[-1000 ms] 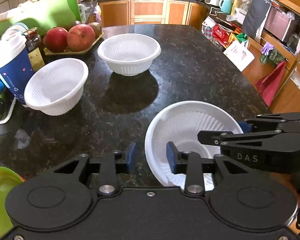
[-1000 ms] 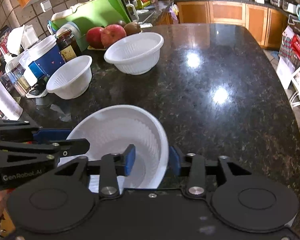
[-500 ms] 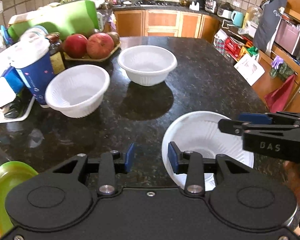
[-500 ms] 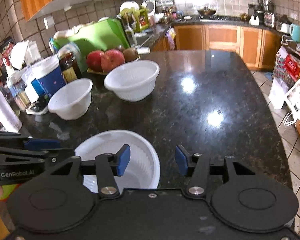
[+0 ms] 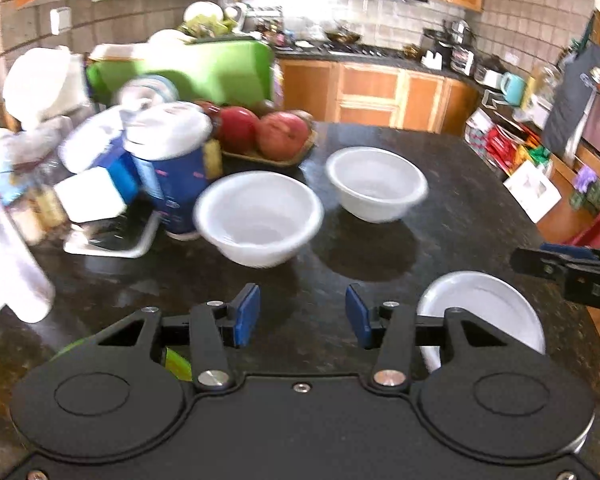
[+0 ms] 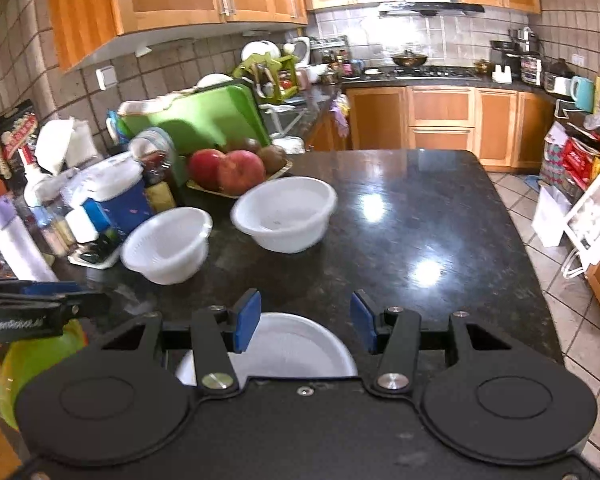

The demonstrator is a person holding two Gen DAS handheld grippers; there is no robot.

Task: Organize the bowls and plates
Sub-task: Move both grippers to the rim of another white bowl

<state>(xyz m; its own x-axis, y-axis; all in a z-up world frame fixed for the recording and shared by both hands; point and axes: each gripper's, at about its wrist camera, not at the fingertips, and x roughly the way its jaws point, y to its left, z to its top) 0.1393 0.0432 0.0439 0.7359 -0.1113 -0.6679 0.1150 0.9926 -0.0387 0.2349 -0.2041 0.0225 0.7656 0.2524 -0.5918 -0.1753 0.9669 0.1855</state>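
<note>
Left gripper [image 5: 302,316], jaws opening, nothing between the blue pads, above bare counter [image 5: 460,208]. Right gripper [image 6: 305,322], fingers apart and empty, above the near bowl [image 6: 296,350], which sits free at the counter's front edge. Two more white bowls stand farther back: the left bowl [image 5: 259,218] beside a blue cup [image 5: 176,168], the right bowl [image 5: 376,189] near the apples [image 5: 260,133].
</note>
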